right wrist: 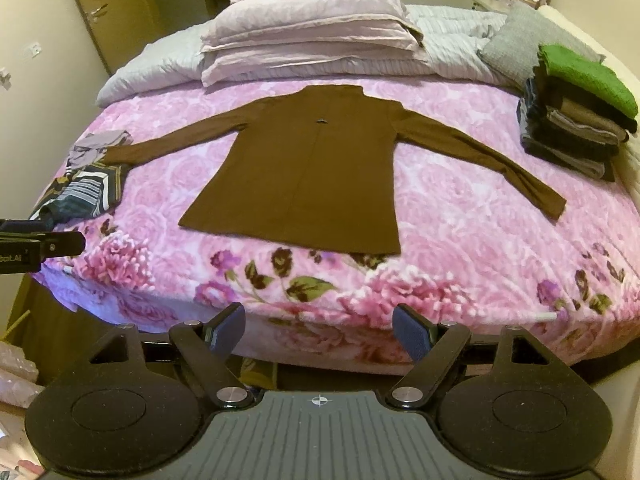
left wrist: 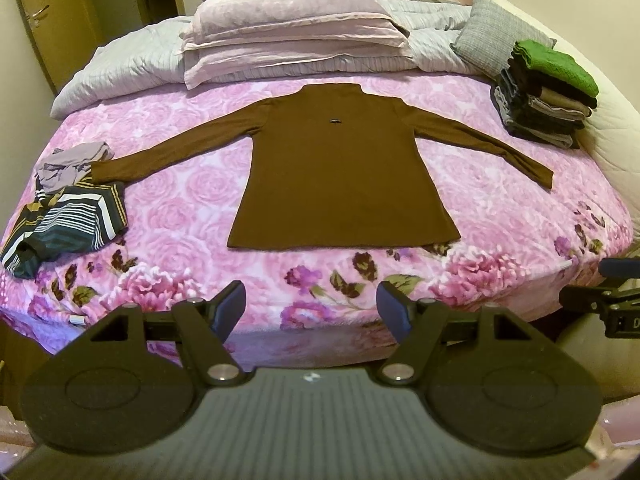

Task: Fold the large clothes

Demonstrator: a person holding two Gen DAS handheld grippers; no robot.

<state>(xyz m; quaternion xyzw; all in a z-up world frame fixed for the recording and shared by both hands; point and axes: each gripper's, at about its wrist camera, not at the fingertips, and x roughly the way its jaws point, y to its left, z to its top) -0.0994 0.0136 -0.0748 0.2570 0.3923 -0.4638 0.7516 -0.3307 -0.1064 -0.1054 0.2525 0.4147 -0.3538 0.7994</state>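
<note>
— How's the brown long-sleeved top (left wrist: 340,172) lying?
— Flat mid-bed on the pink floral blanket (left wrist: 180,208), sleeves spread, hem nearest.
— Around it?
— Folded stack (left wrist: 548,96) far right, striped heap (left wrist: 68,220) left.
— Grippers?
— Left gripper (left wrist: 312,308) and right gripper (right wrist: 320,332) both spread apart, empty.

My bed (left wrist: 180,208) carries a brown top (left wrist: 340,172) spread flat, unfolded clothes (left wrist: 68,208) at left, a folded stack (left wrist: 548,96) right, pillows (left wrist: 292,36) behind.

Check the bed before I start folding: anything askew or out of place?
Mostly fine. The brown top lies flat, but its sleeve cuff touches the unfolded clothes pile at the bed's edge.
</note>
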